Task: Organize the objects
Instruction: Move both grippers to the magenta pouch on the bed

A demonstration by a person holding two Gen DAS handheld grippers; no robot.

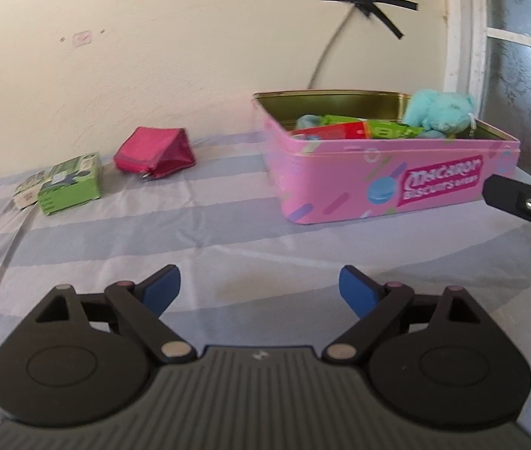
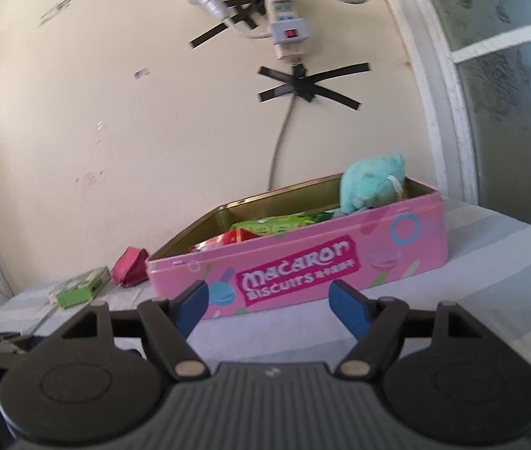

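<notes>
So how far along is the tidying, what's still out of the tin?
Done: plush toy and snack packets sit in the pink tin. In hand: nothing; both hand-held grippers are open. Left: green box, small box and pink pouch on the bed.

Soft daylight fills both of my views, bright and even, coming from the frosted window (image 1: 528, 56) on the right. The cream wall (image 1: 153, 56) looks a little washed out. Shadows are faint; only a weak one sits under the pink tin (image 2: 303, 262). Everything is slightly blurred, and the tin's lettering smears in my left view. Fisheye bending curves the window frame and darkens the corners
</notes>
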